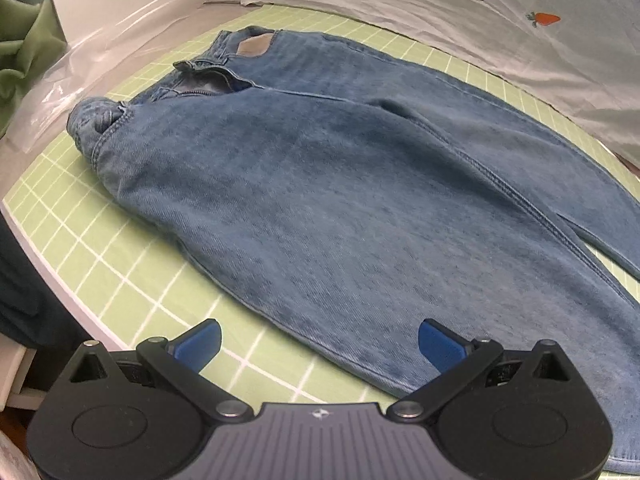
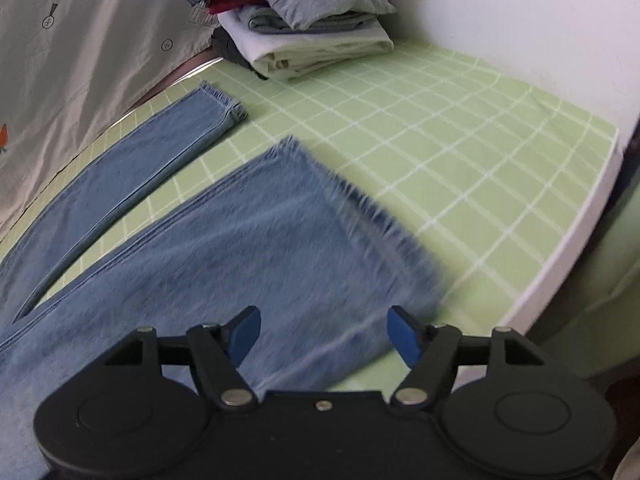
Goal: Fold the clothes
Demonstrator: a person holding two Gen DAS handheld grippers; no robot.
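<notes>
Left gripper [image 1: 319, 344] and right gripper [image 2: 324, 336] both hover released, holding nothing. The jeans [image 1: 340, 184] lie flat on the green grid mat [image 2: 460, 152], long axis left-right: waistband nearer the left, frayed hem [image 2: 384, 220] just beyond the right

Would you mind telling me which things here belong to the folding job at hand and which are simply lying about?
Part of the job:
- jeans, spread flat on the green grid mat
- left gripper, open
- right gripper, open

Lying about:
- stack of folded clothes
- white carrot-print cloth
- green fabric
- clear plastic sheet
</notes>
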